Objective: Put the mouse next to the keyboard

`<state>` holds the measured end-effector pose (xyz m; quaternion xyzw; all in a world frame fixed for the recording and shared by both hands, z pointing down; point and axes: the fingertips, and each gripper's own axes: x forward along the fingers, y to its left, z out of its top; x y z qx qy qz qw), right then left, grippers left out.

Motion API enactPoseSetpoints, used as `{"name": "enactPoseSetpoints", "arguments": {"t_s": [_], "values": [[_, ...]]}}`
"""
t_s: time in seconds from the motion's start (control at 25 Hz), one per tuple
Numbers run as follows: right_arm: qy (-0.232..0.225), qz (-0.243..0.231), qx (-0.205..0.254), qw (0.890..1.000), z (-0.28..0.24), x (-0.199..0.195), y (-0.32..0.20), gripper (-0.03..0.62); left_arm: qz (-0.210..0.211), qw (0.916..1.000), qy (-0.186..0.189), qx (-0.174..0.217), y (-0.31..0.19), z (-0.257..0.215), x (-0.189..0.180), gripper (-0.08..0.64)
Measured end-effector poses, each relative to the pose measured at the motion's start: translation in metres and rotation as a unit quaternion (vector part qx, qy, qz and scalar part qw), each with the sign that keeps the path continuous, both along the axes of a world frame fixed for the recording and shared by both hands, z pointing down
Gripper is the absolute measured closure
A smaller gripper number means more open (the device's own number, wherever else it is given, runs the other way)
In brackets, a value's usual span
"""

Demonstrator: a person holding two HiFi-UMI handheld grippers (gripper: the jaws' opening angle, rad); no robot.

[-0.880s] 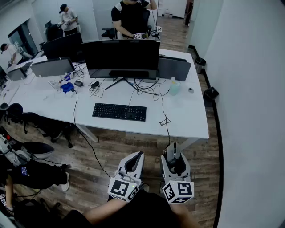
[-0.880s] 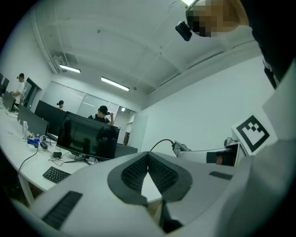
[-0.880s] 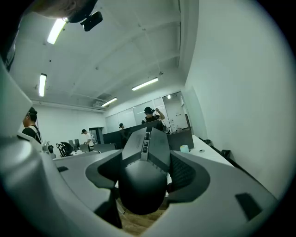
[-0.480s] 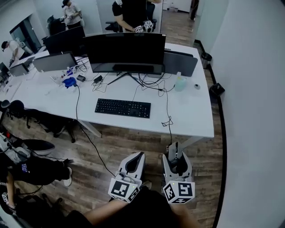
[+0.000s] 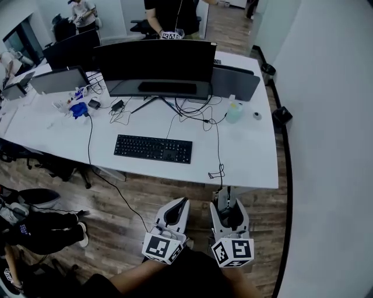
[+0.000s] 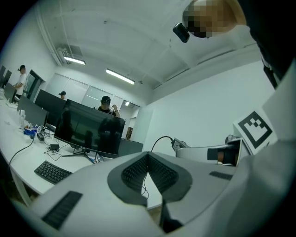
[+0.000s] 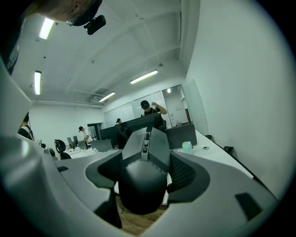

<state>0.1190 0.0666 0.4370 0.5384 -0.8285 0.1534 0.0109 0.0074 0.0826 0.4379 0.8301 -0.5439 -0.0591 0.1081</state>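
Observation:
A black wired mouse (image 7: 141, 176) sits between the jaws of my right gripper (image 5: 228, 205), which is shut on it. Both pads press its sides. The mouse (image 5: 229, 214) hangs over the wooden floor, just short of the white table's front edge (image 5: 245, 177). Its cable (image 5: 219, 152) runs up onto the table towards the monitor. The black keyboard (image 5: 153, 149) lies on the table ahead and to the left, also seen in the left gripper view (image 6: 52, 171). My left gripper (image 5: 176, 207) is beside the right one, shut with nothing in it.
A wide black monitor (image 5: 155, 61) stands behind the keyboard with tangled cables (image 5: 192, 113) at its foot. A pale bottle (image 5: 233, 110) is at the back right. More screens (image 5: 55, 80) and people (image 5: 172, 14) are beyond. A white wall (image 5: 326, 116) runs along the right.
The table and keyboard have shifted a little in the head view as the viewpoint moved. Both grippers keep their places, and the mouse stays held.

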Motion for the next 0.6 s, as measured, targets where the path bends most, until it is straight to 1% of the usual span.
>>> {"name": "enactPoseSetpoints", "arguments": {"t_s": [0.16, 0.44, 0.6], "values": [[0.008, 0.001, -0.008, 1.000, -0.001, -0.008, -0.039, 0.281, 0.014, 0.9997, -0.013, 0.014, -0.041, -0.008, 0.000, 0.548], [0.026, -0.004, -0.029, 0.999, 0.008, -0.030, -0.103, 0.279, 0.023, 0.9997, 0.005, 0.005, -0.109, -0.008, -0.017, 0.548], [0.056, -0.007, -0.024, 0.998, 0.013, -0.045, -0.135, 0.279, 0.031, 0.9993, 0.023, 0.000, -0.147, -0.004, -0.030, 0.548]]}}
